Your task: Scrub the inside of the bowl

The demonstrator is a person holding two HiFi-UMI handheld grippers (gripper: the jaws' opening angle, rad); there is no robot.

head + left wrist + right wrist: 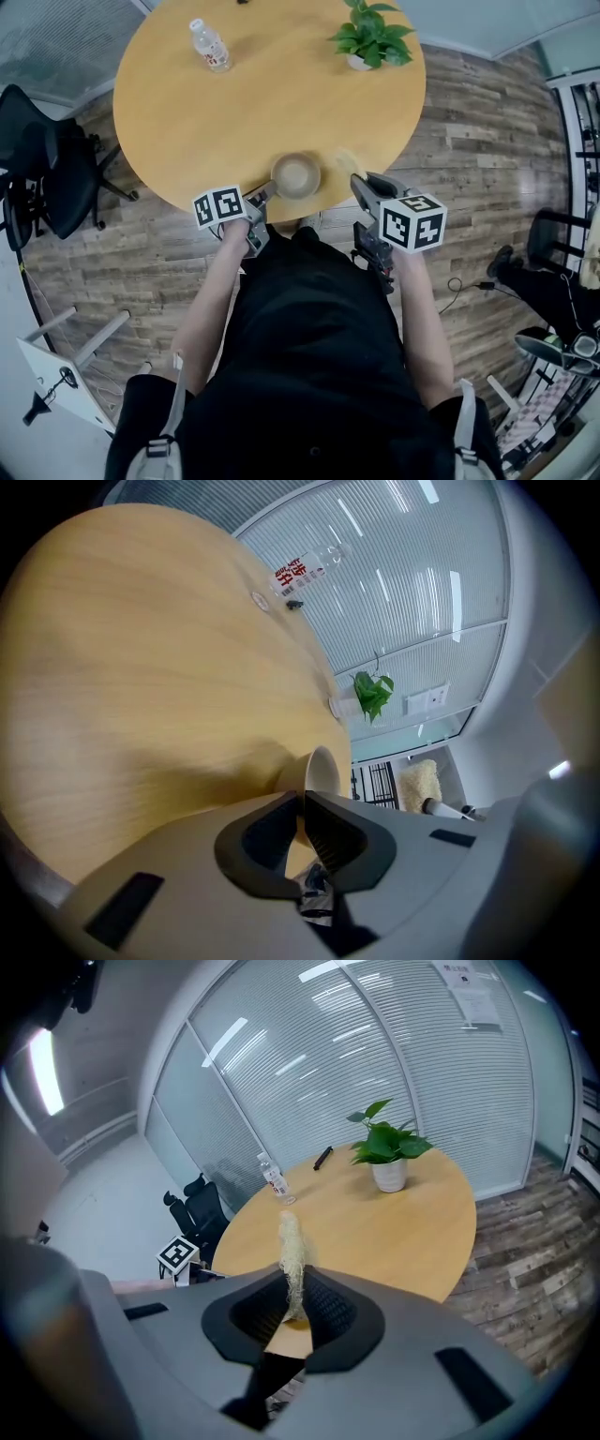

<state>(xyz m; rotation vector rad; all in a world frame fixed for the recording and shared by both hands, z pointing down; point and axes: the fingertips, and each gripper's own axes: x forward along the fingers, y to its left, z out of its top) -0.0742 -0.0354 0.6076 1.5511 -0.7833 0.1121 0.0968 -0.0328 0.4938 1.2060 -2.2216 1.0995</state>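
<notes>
A beige bowl [296, 175] stands upright near the front edge of the round wooden table [234, 112]. My left gripper [265, 194] is at the bowl's left side. In the left gripper view its jaws [302, 803] are shut on the bowl's rim [321, 767]. My right gripper [359, 183] hovers just to the right of the bowl, apart from it. In the right gripper view its jaws [292, 1283] are shut on a pale fibrous scrubber [292, 1251], which sticks up past the fingertips.
A water bottle [210, 44] and a potted plant [370, 37] stand at the table's far side. A dark pen [322, 1157] lies near the far edge. A black office chair [47, 169] is to the left of the table, on the wood floor.
</notes>
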